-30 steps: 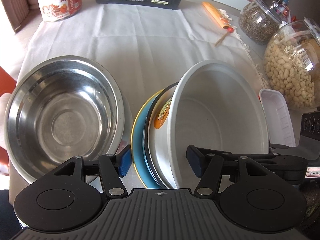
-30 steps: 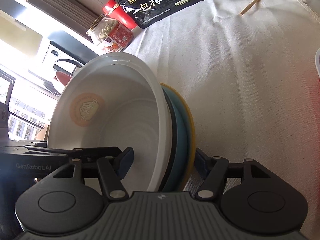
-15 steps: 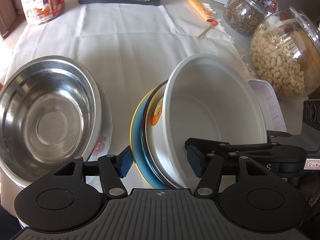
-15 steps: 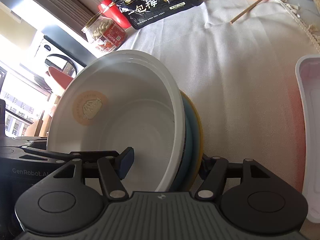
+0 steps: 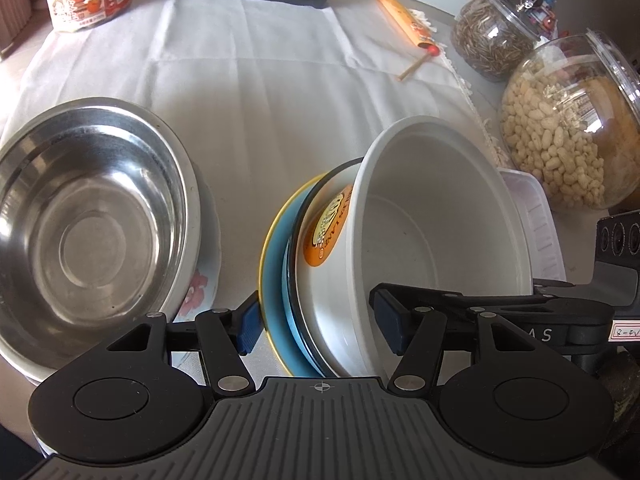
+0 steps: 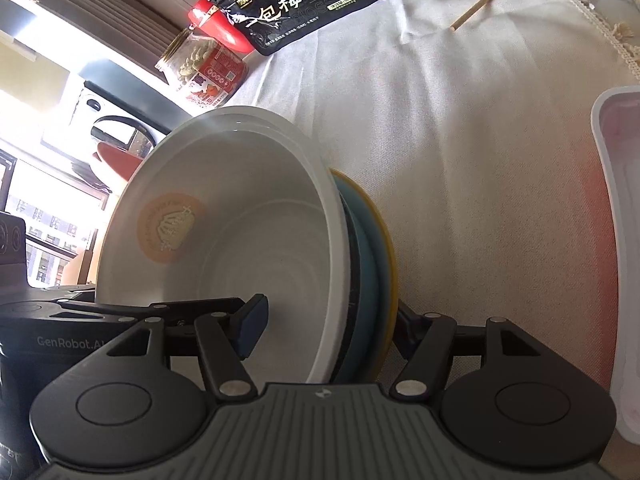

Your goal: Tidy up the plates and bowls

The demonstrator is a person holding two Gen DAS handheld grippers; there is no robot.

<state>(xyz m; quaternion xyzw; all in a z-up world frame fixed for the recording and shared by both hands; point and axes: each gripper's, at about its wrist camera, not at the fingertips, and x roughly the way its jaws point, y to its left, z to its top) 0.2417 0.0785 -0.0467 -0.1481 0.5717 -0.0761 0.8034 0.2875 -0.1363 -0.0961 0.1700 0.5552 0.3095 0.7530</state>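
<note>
I have both tools on one stack of dishes, tipped up on edge over the white-clothed table (image 5: 280, 92). My left tool (image 5: 318, 326) straddles the stack's near rim: one blue pad sits against the yellow-rimmed blue plate (image 5: 274, 280) and the other inside the white bowl (image 5: 436, 216), so its fingers are partly closed on the stack. From the other side, my right tool (image 6: 326, 330) does the same, with one pad inside the white bowl (image 6: 240, 240) and the other finger tucked behind the blue plate (image 6: 378, 256). A dark-rimmed dish sits sandwiched between bowl and plate. To my left, a steel bowl (image 5: 88, 216) rests in a flowered dish on the table. A white tray (image 5: 536, 224) lies just beyond the stack, near a jar of peanuts (image 5: 568, 128).
</note>
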